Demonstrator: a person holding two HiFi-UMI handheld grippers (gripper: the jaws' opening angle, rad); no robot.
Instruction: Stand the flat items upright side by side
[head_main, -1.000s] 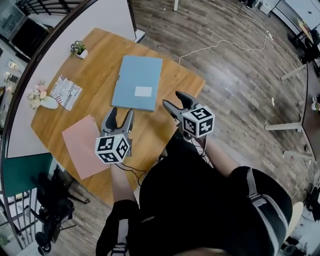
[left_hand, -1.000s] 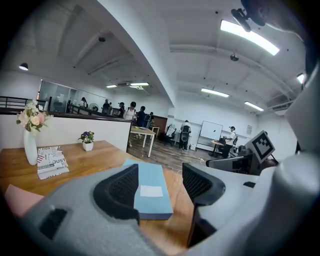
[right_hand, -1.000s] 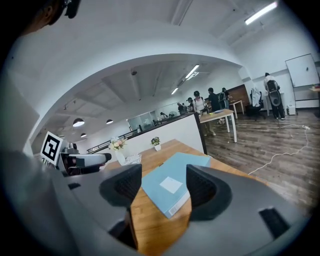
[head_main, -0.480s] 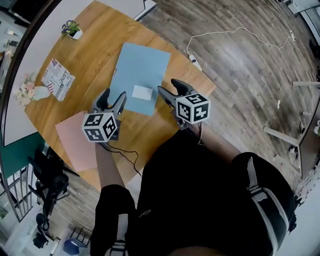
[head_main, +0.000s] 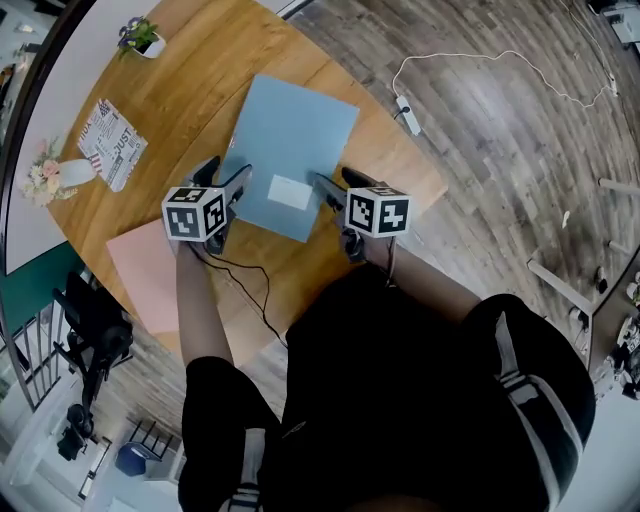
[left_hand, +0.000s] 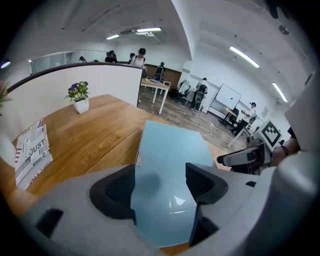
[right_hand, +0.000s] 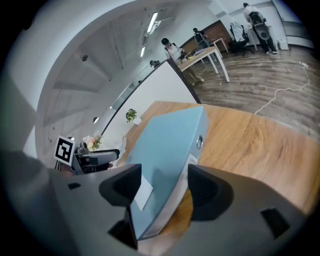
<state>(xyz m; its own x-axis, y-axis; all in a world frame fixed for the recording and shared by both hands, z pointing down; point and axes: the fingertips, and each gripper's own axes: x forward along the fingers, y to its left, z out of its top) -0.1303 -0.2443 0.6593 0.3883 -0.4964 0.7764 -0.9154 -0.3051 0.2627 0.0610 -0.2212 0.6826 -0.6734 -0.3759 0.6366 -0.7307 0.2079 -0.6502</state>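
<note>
Blue folder lies flat on the table, toward its near right edge; pink folder lies flat at the near left edge, apart from it. My left gripper is at the blue folder's left side, jaws apart and just been opening, the folder's near corner between them but not pressed. My right gripper straddles the thicker right side, jaws also wide, nothing clamped. Nothing stands upright yet. Risks, as I judge them: the left jaws may catch only the top cover, so it flaps open on lifting; the glossy cover may slip; uneven pushing could slide it off the near edge
</note>
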